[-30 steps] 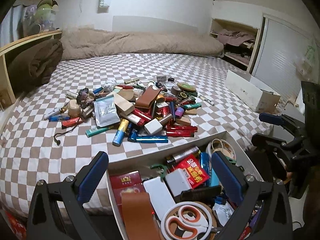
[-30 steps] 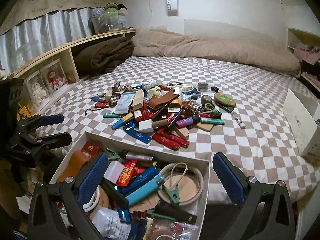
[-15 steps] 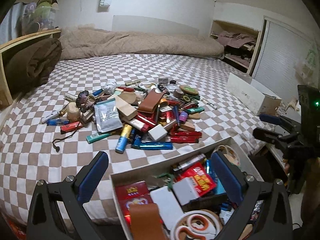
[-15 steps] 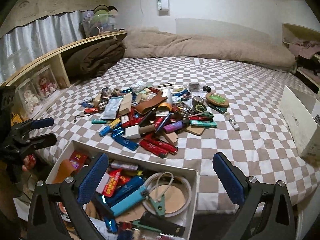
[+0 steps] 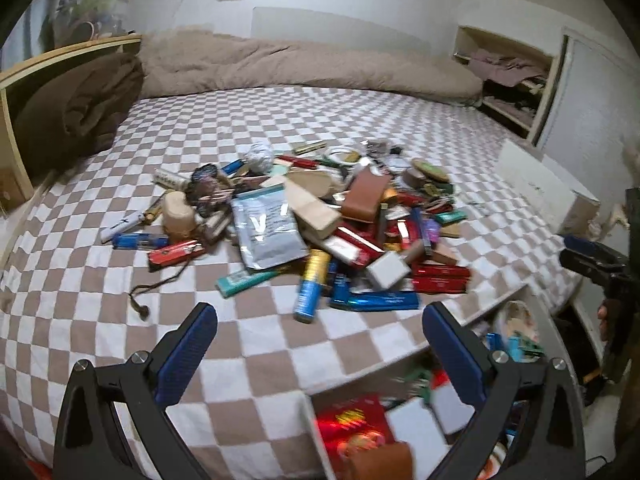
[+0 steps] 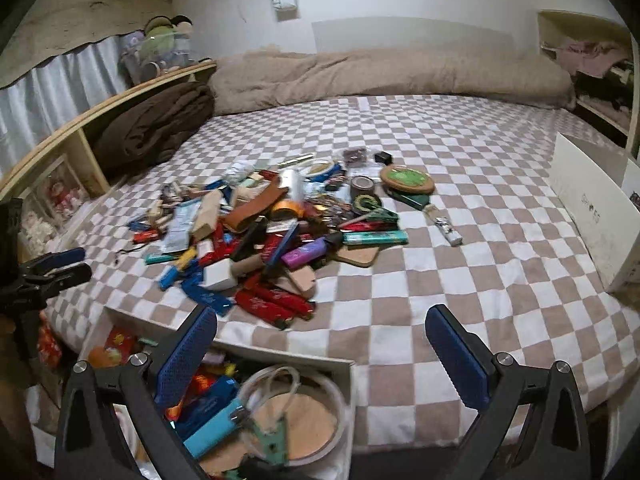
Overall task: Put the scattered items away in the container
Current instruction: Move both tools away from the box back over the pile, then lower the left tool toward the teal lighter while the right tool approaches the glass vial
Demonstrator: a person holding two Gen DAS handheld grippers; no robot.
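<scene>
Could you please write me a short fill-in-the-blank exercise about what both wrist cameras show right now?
1. The scattered pile lies on a ____ bedsheet.
2. The left gripper is open and holds ____.
3. The white container sits at the bed's near edge, already ____ filled with items.
4. The right gripper has ____ pads.

Missing words: checkered; nothing; partly; blue

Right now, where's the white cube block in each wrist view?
Left wrist: white cube block at the pile's near edge, right of centre.
Right wrist: white cube block at the pile's near-left edge.
Shared landmark: brown leather case atop the pile.
</scene>
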